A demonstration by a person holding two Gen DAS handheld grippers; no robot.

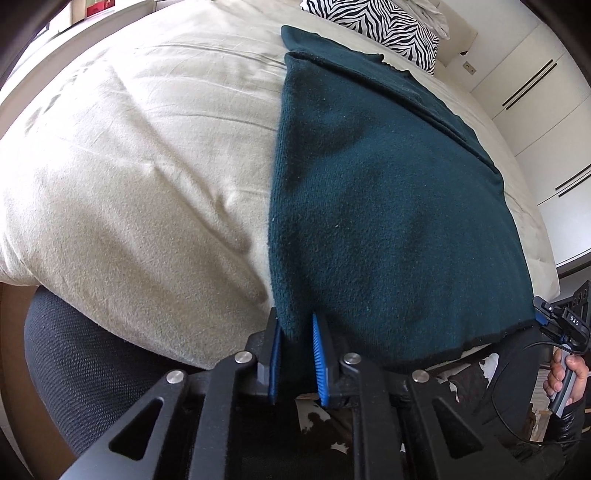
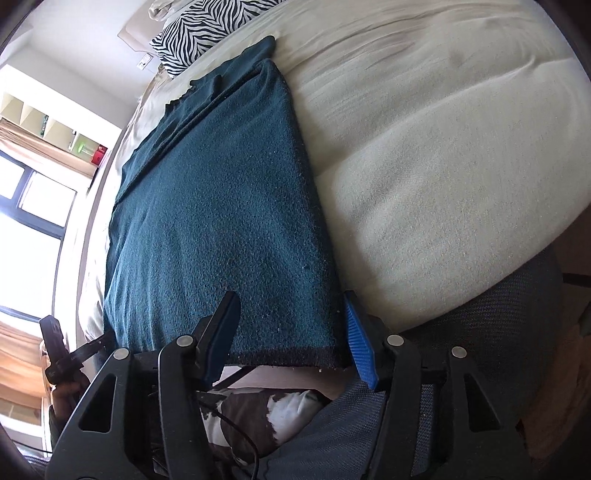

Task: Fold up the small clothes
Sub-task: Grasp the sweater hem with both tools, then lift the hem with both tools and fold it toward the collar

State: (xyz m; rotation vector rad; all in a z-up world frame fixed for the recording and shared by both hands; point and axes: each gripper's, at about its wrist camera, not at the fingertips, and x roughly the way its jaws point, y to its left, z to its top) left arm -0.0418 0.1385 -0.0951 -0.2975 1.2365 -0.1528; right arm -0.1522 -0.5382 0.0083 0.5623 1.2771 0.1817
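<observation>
Garment: a dark teal knitted garment lies folded lengthwise on the cream fleece bed cover, its hem at the near edge of the bed and its far end reaching toward the zebra-striped pillow.
Left gripper: the left gripper points steeply down at the near left corner of the garment, blue ribbed pads drawn in narrow with the folded corner pinched between them.
Right gripper: the right gripper also tips steeply down, at the near right corner; its jaws stand partly apart, straddling the hem, one on top of the cloth and the blue one just off the right edge. No pinch visible there, the pads are not pressing the knit.
Only from the left: the person's right hand wrapped round the other tool's handle at the far right, plus white cupboard doors behind the bed.
Only from the right: a bright window with a dark frame, open shelves above it, and the left tool low at the left edge.
Both views: dark mesh fabric below the bed edge and a brown-and-white patterned piece under the tools.
</observation>
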